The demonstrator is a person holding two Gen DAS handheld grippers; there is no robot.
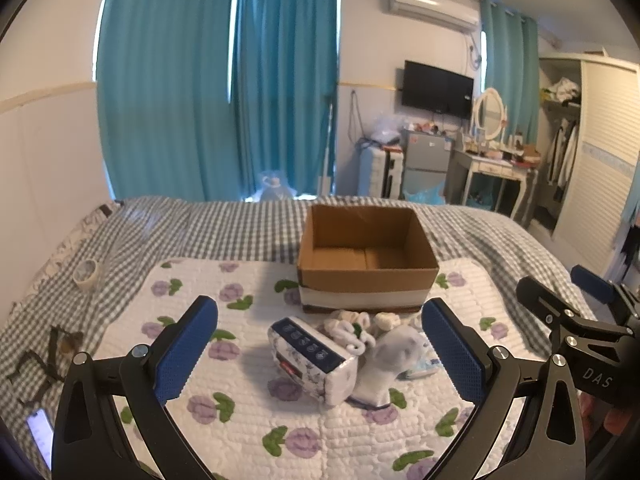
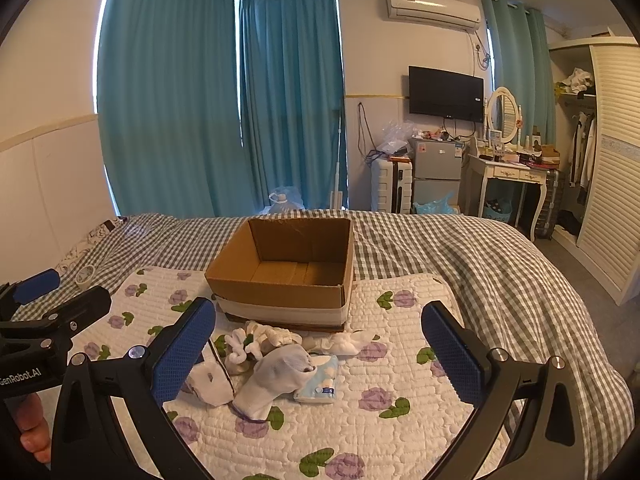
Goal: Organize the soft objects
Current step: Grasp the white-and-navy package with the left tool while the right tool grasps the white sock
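Open empty cardboard box upright on quilt, white socks and tissue pack heaped just before it

Pretty clearly somebody's bedroom in a home. There's a bed with a grey-and-white checked cover and a white quilted pad with purple flowers on top. Long teal curtains hang along the back, a white wall air conditioner sits above a black flat-screen TV, and there's a white dressing table with an oval mirror, a small grey fridge and a white louvered wardrobe with clothes inside.
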